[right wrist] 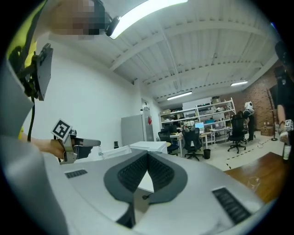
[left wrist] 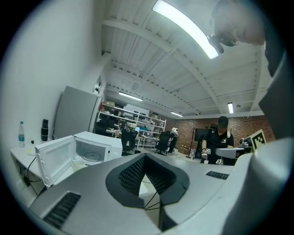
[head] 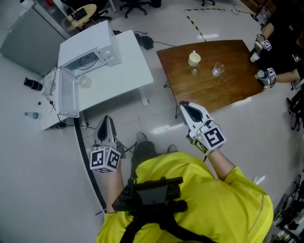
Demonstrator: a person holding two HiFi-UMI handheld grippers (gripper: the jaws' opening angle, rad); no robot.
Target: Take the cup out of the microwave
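The white microwave stands on a white table at the upper left, its door swung wide open. In the left gripper view the microwave shows only its glass turntable inside. A clear cup sits on the white table just in front of the oven. A cream cup and a clear glass stand on the brown wooden table. My left gripper and right gripper hang over the floor close to my body, both shut and holding nothing.
Another person with grippers works at the wooden table's right end. A grey cabinet stands behind the microwave. Cables and a small bottle lie on the floor at the left. Office chairs stand at the back.
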